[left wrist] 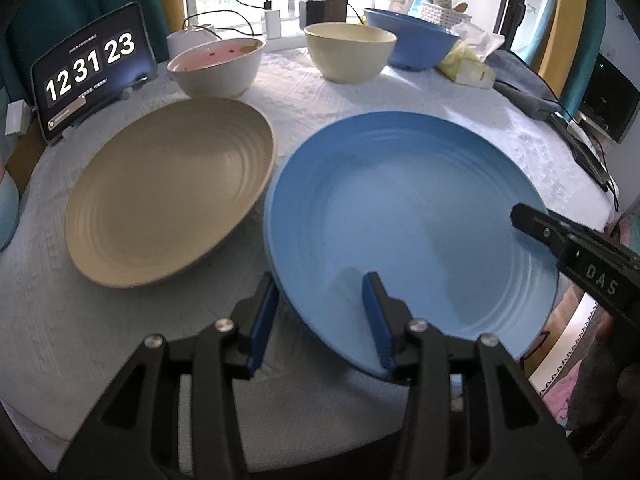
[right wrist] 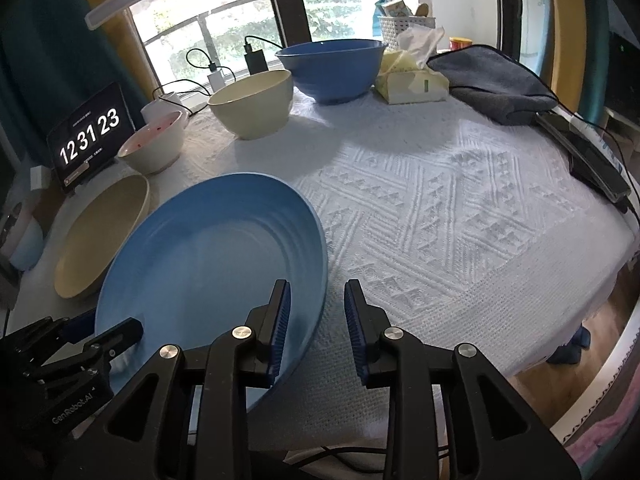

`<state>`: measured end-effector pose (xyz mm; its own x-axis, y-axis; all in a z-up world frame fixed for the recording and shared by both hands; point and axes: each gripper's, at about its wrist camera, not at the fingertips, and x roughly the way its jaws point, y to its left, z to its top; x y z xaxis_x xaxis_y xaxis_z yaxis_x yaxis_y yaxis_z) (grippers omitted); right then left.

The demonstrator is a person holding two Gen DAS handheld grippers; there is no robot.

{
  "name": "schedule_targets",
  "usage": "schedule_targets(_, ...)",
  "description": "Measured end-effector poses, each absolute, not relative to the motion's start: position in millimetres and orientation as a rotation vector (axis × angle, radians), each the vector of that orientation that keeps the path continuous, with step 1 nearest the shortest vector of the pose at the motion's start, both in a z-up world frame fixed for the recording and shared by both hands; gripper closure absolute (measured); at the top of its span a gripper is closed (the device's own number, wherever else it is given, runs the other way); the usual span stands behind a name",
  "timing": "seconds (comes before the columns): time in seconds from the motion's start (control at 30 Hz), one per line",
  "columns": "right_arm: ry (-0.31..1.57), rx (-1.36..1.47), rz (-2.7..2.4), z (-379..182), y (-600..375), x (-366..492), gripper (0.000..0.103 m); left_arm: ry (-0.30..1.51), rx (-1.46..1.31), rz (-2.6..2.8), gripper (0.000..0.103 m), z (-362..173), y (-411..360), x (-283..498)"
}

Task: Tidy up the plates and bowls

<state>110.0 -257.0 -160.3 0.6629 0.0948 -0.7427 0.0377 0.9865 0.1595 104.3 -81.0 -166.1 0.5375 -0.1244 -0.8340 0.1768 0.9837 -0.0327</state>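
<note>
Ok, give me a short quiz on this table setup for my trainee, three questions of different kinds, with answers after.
1. How many bowls stand behind the two plates? A two, B three, C five.
2. True or false: the blue plate is stacked on the beige plate.
3. Whose rim sits between the open fingers of the left hand-held gripper and of the right hand-held gripper?
Key: 1 B: pink-lined bowl, cream bowl, blue bowl. 2 False: they lie side by side. 3 The blue plate.
</note>
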Motion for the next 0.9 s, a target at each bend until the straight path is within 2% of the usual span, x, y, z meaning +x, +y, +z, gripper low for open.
schedule_targets(0.9, 0.855, 0.161, 0.050, -161.5, -265.3, 148.2, 0.073, 0.996, 0.071, -0.189, 0.057, -166.5, -97.4, 146.7)
